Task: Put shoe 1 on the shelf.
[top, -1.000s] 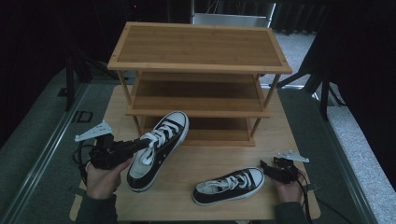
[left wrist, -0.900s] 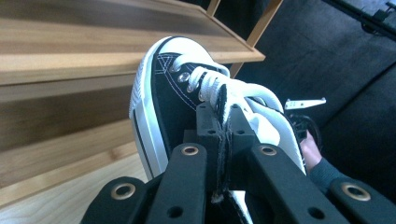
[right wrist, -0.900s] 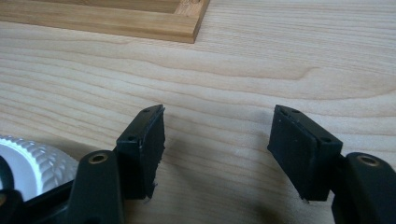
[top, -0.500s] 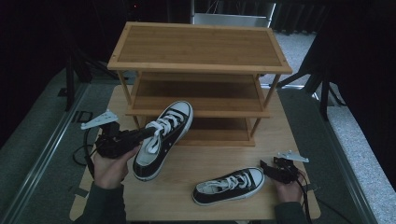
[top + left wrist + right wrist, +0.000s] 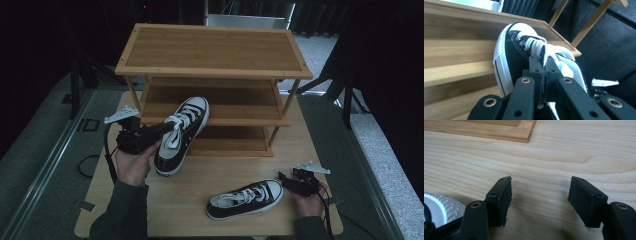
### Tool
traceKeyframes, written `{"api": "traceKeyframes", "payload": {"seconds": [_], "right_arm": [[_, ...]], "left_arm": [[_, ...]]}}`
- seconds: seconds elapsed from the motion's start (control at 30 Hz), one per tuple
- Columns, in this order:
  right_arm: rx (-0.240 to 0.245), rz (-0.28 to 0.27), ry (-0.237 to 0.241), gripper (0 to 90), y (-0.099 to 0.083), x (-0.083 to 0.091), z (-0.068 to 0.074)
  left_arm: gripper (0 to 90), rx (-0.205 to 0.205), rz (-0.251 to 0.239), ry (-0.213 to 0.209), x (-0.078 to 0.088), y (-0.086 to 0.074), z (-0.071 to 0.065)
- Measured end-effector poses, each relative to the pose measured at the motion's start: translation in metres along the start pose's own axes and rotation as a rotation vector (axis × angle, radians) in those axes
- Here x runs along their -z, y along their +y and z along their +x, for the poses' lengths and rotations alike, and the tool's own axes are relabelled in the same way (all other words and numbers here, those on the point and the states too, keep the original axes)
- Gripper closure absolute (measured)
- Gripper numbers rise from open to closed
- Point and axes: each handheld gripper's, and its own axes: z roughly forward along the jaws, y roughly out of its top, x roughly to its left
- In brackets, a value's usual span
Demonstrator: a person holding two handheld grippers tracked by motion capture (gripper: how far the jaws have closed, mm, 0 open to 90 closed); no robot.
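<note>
Sneaker (image 5: 181,134), black canvas with white laces and white toe cap, is clamped by the left gripper (image 5: 161,131), whose jaws are closed on the tongue and laces; the shoe is held above the worktop (image 5: 200,175) with its toe pointing far, at the front edge of the middle shelf of the wooden rack (image 5: 212,50). In the left gripper view the toe cap sits just beside that shelf's edge. A second sneaker (image 5: 245,199) lies on the near right part of the worktop. The right gripper (image 5: 286,178) rests just beside its toe, jaws spread wide and gripping nothing.
</note>
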Motion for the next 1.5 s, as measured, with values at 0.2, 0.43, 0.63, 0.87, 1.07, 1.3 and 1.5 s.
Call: {"api": "traceKeyframes", "payload": {"seconds": [0.2, 0.43, 0.63, 0.87, 1.07, 1.3, 1.5], "right_arm": [[0.003, -0.001, -0.001, 34.7, 0.000, 0.000, 0.000], [0.007, -0.001, -0.004, 34.0, 0.000, -0.001, 0.001], [0.008, -0.003, -0.005, 33.9, 0.000, -0.001, 0.002], [0.008, -0.002, -0.004, 33.9, 0.001, -0.002, 0.001], [0.008, -0.002, -0.003, 33.9, 0.001, -0.002, 0.001], [0.007, -0.002, 0.000, 33.9, 0.001, -0.002, 0.001], [0.006, -0.003, 0.000, 33.9, 0.001, -0.002, 0.001]], "left_arm": [[87.7, 0.004, -0.004, 0.027, -0.013, 0.005, 0.001], [87.7, 0.028, -0.030, 0.053, -0.027, 0.009, 0.002], [87.7, 0.048, -0.059, 0.089, -0.039, 0.013, 0.002], [87.6, 0.058, -0.093, 0.103, -0.055, 0.016, 0.001], [87.6, 0.068, -0.111, 0.135, -0.067, 0.021, 0.001], [87.7, 0.090, -0.145, 0.172, -0.084, 0.024, 0.005], [87.6, 0.097, -0.172, 0.175, -0.100, 0.026, 0.009]]}}
